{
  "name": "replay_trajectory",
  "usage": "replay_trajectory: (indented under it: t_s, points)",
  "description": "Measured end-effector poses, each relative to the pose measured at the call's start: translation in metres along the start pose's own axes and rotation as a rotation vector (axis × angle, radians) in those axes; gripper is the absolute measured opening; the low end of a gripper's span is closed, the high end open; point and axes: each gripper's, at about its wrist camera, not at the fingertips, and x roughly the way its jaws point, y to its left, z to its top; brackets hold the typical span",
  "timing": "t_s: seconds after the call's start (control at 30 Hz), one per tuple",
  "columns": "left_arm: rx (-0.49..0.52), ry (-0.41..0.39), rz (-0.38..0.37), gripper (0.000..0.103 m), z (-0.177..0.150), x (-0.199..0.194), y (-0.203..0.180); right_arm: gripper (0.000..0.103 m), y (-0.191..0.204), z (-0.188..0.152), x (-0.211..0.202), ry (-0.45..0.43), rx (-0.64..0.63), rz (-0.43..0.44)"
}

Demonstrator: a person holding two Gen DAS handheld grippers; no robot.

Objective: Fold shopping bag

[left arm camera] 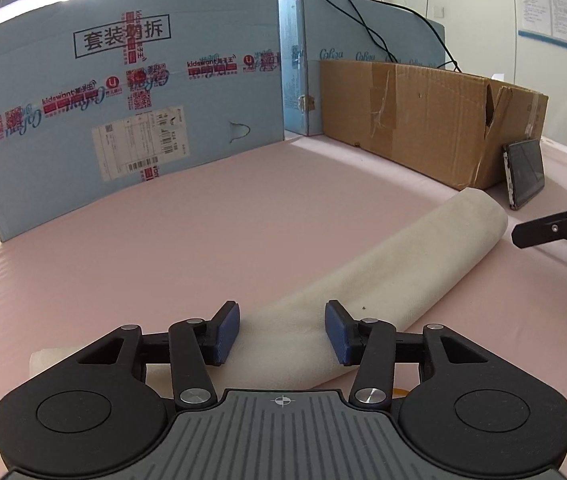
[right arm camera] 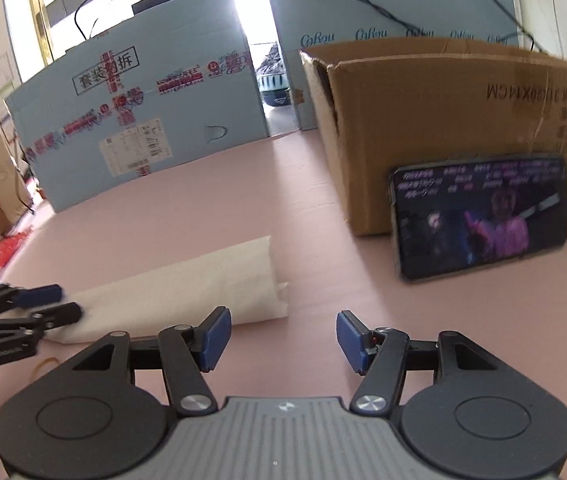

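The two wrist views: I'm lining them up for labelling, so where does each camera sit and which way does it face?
Left wrist: sits behind the left tool, open over the near end of the folded bag, looking along it to the blue box; the right tool's tip shows at right.
Right wrist: sits behind the right tool, open over pink table beside the bag's end, facing the brown box and phone; left tool shows at left.
Shared: bag, both boxes, phone, table.
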Motion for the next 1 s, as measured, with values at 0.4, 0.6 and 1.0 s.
replay_trajectory:
  t_s: [0.4,0.6,1.0]
  points:
    - [-0.017,-0.002,-0.012,0.048,0.002,0.001,0.004,0.063,0.049,0.011,0.052,0.022,0.047,0.217]
    - [-0.012,-0.002,-0.011,0.049,0.003,0.001,0.004,0.056,0.086,0.01,0.064,-0.037,-0.084,0.102]
    - [-0.008,-0.001,-0.011,0.049,0.002,0.001,0.004,0.018,0.144,-0.002,0.058,-0.147,-0.465,0.03]
